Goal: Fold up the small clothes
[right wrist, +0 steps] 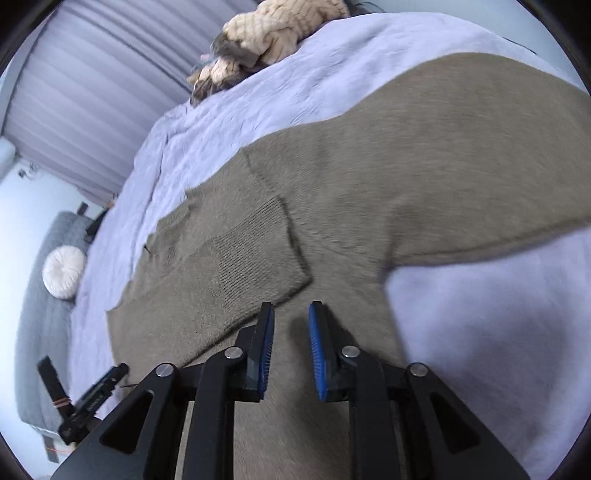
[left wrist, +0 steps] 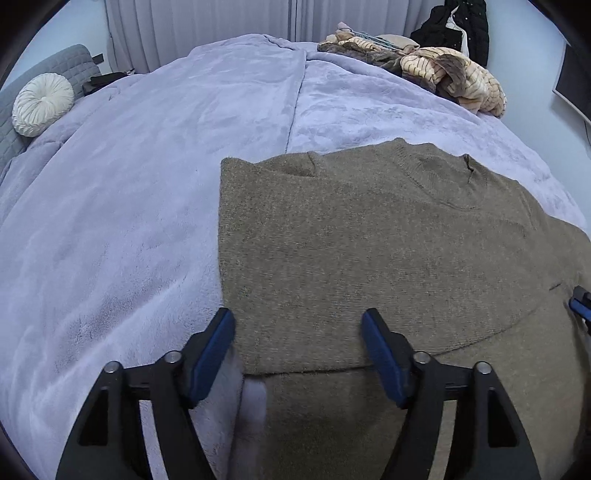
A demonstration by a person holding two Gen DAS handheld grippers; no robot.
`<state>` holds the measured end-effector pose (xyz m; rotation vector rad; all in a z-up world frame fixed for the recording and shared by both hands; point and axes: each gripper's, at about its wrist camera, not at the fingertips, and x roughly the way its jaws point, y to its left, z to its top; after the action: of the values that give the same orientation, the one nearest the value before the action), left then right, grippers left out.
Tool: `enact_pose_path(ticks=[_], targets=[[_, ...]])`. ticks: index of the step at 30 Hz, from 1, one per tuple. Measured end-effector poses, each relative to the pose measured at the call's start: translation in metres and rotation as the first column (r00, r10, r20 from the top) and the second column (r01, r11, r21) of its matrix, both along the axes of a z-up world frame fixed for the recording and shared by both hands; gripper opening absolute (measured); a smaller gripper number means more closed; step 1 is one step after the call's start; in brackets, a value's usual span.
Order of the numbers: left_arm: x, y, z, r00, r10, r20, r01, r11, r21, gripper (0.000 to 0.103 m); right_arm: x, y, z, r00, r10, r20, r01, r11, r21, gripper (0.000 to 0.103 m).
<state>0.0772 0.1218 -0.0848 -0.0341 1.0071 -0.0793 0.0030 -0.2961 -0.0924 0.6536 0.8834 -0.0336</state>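
Note:
A brown knit sweater [left wrist: 369, 240] lies flat on the lavender bed cover [left wrist: 129, 221], its left side folded in with the sleeve laid across the body. My left gripper [left wrist: 297, 321] is open and empty, low over the sweater's lower left part. In the right wrist view the sweater [right wrist: 406, 166] fills the middle, its folded sleeve cuff [right wrist: 251, 258] just ahead of my right gripper [right wrist: 291, 314]. The right gripper is open a little and holds nothing. A blue tip of it shows at the left wrist view's right edge [left wrist: 580, 301].
A pile of cream and brown striped clothes [left wrist: 443, 74] lies at the bed's far right; it also shows in the right wrist view [right wrist: 269, 33]. A round white cushion [left wrist: 42, 103] rests on a grey headboard at left. Curtains [left wrist: 221, 22] hang behind. The left gripper shows at lower left [right wrist: 85, 398].

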Motion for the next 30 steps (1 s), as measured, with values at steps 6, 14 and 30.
enact_pose_path(ticks=[6, 14, 30], targets=[[-0.014, -0.047, 0.012, 0.997, -0.076, -0.005, 0.076, 0.997, -0.006, 0.074, -0.045, -0.052, 0.014, 0.993, -0.110, 0.047, 0.107, 0.993, 0.054, 0.053], [-0.035, -0.106, 0.014, 0.987, -0.156, -0.040, 0.155, 0.988, -0.015, 0.084, -0.098, -0.132, 0.026, 0.940, -0.330, 0.085, 0.319, 0.940, 0.119, 0.055], [-0.048, -0.182, 0.022, 0.980, -0.196, -0.029, 0.197, 0.980, 0.028, 0.102, -0.126, -0.228, 0.012, 0.822, -0.555, 0.127, 0.489, 0.802, 0.342, 0.061]])
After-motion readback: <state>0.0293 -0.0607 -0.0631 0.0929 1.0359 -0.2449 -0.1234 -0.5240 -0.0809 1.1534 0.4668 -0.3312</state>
